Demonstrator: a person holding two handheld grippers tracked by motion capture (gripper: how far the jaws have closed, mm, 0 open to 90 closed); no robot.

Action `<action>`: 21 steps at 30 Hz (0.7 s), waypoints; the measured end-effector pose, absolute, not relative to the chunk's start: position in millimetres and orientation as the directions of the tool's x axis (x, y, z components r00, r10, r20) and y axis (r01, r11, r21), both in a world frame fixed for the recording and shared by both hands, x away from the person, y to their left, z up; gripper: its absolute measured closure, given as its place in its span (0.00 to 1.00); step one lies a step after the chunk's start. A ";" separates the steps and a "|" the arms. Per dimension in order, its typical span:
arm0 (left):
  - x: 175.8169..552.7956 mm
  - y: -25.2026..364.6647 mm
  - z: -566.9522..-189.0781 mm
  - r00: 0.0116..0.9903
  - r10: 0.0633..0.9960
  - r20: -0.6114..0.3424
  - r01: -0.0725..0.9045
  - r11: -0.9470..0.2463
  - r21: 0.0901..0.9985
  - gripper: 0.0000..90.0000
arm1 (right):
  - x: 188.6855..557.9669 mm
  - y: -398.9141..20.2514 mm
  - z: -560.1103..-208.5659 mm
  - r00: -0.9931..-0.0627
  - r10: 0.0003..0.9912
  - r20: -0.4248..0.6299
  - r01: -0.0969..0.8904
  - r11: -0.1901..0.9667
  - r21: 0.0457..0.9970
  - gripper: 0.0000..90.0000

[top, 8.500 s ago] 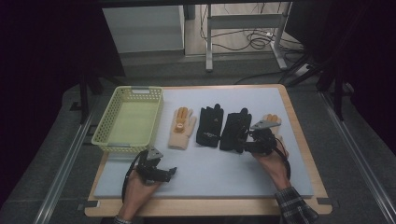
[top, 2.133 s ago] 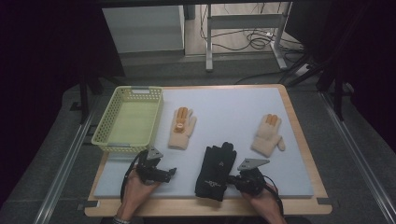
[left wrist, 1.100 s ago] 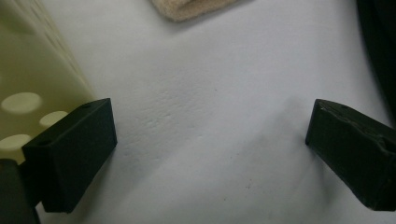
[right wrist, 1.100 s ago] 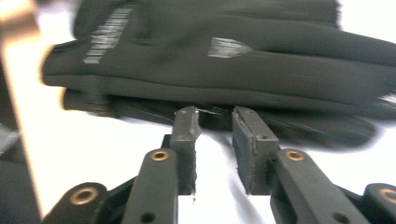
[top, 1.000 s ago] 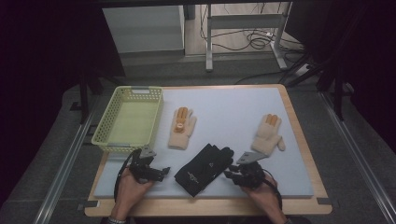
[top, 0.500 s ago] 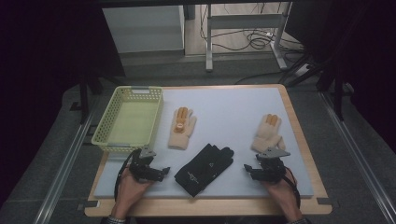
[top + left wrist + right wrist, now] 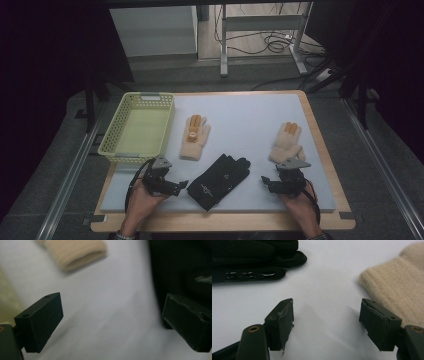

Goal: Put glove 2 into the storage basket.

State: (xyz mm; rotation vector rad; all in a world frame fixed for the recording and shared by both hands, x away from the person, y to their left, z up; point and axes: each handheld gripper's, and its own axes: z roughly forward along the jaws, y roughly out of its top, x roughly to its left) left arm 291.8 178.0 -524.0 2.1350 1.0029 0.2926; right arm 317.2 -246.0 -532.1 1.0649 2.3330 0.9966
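Black gloves [image 7: 218,180] lie near on the surface [image 7: 240,115], between the left gripper [image 7: 181,185] and the right gripper [image 7: 265,182]. Both grippers' jaws are released and empty, the right's having just been opening.

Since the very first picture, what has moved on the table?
The black gloves, stacked, came from between the tan gloves to the near edge. The right gripper let them go; its jaws have just been opening, nothing between them. Basket, left tan glove and right tan glove stayed.
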 end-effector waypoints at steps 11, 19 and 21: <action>290.8 106.2 -493.5 0.769 0.628 -0.120 0.514 -0.496 0.699 0.00 | 317.2 -246.1 -532.1 -0.635 0.771 -0.053 0.495 0.458 0.738 0.29; 307.4 65.5 -514.1 0.772 0.629 -0.095 0.535 -0.562 0.631 0.00 | 317.2 -246.2 -532.2 -0.633 0.772 -0.053 0.496 0.458 0.738 0.28; 308.0 64.6 -516.4 0.772 0.626 -0.107 0.543 -0.563 0.624 0.00 | 317.2 -246.2 -532.2 -0.633 0.772 -0.053 0.496 0.458 0.738 0.28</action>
